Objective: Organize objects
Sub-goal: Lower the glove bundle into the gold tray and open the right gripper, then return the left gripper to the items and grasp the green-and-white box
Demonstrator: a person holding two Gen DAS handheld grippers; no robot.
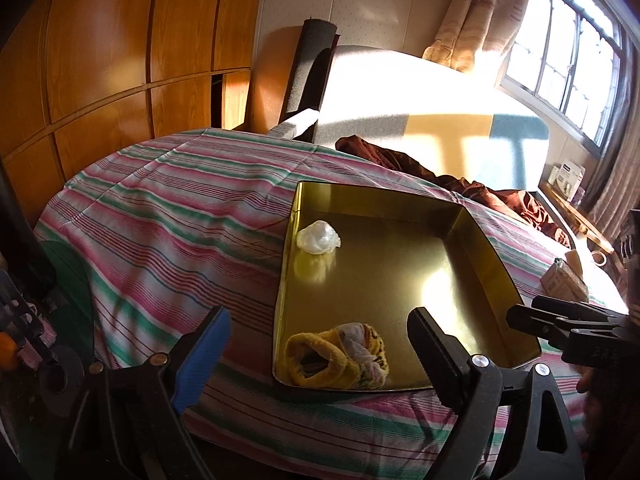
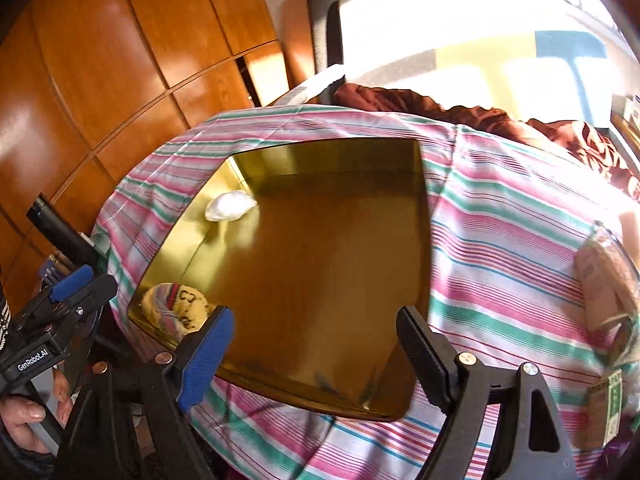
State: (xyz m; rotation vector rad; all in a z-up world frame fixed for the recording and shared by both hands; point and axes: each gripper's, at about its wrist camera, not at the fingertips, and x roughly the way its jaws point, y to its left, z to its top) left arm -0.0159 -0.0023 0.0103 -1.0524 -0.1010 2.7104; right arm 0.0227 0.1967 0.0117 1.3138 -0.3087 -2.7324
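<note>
A shallow gold metal tray (image 1: 380, 200) (image 2: 340, 160) lies on the striped bedspread (image 1: 168, 216). In its far left part rests a crumpled white plastic wad (image 1: 319, 237) (image 2: 230, 206). A yellow cloth bundle with striped and printed fabric (image 1: 336, 360) (image 2: 176, 306) sits in the near left corner. My left gripper (image 1: 318, 314) stands open over the tray's near edge, just above the bundle, with nothing between its fingers. My right gripper (image 2: 314, 312) is open over the tray's near side and holds nothing. It also shows at the right edge of the left wrist view, right gripper (image 1: 524, 310).
A wrapped packet (image 2: 604, 276) (image 1: 564, 280) lies on the bedspread right of the tray. A crumpled brown blanket (image 1: 480, 192) lies behind it. Wooden wardrobe doors (image 1: 120, 60) stand at the left, a sunlit window (image 1: 576, 40) at the right. A person's hand (image 2: 28, 416) holds the left gripper.
</note>
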